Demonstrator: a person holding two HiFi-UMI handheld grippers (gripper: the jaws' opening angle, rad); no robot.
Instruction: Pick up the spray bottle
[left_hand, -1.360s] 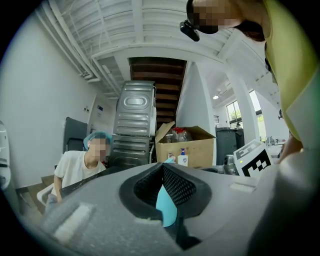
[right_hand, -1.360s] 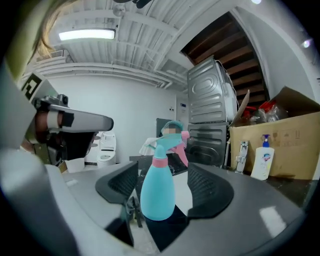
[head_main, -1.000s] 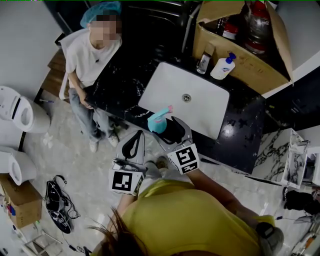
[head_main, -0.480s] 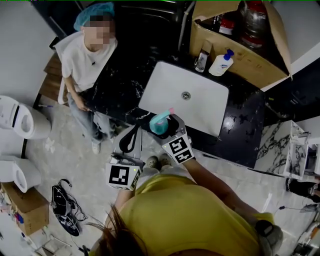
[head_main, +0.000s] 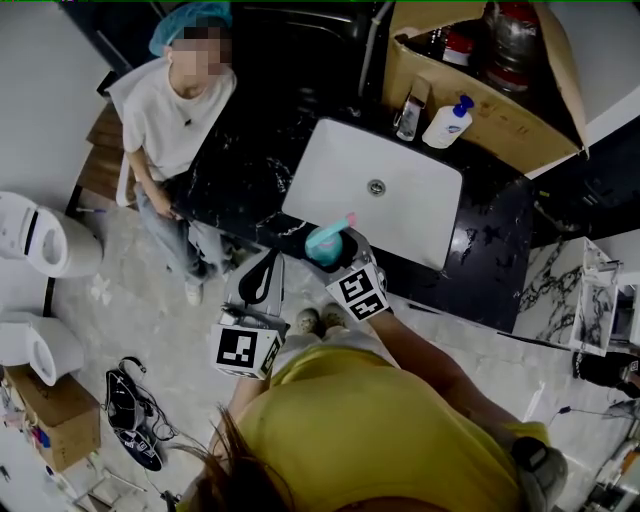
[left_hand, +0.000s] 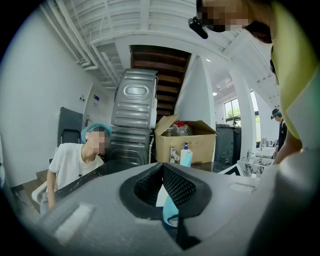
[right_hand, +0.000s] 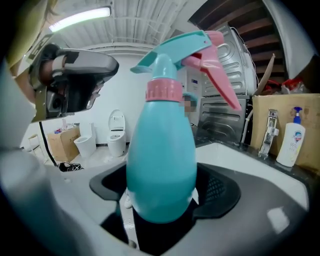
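While the right tool's (right_hand: 165, 187) jaws are closing, the spray bottle (right_hand: 161, 150) stands upright between them. Its smooth, egg-shaped teal body fills nearly the whole gap, and the black, mesh-textured pads (right_hand: 220, 187) sit just beside its flanks. I cannot tell whether they press on it yet. A ribbed pink collar (right_hand: 162, 90) rings the neck under a teal spray head with a long pink trigger (right_hand: 212, 65) slanting down to the right.

From the head view the bottle sits at the near edge of the table (head_main: 240, 170), just in front of the sink's (head_main: 400, 215) near corner. Whether its base rests on the stone cannot be made out.

The left tool (left_hand: 163, 167) hangs beside it, off the table edge. Its 2 curved grey jaws are brought together at the tips, with nothing gripped.

The table is glossy black stone veined with white. Sunk into it is a white rectangular sink with rounded corners and 1 round metal drain.

Behind the sink stands an open cardboard box (head_main: 500, 130), and just before it a white pump bottle (head_main: 445, 125) with a blue top.

At the table's far left end a person in a white shirt (head_main: 170, 110) sits. The floor (head_main: 130, 310) is pale marbled tile, and 2 white toilets (head_main: 40, 235) stand against the left wall.
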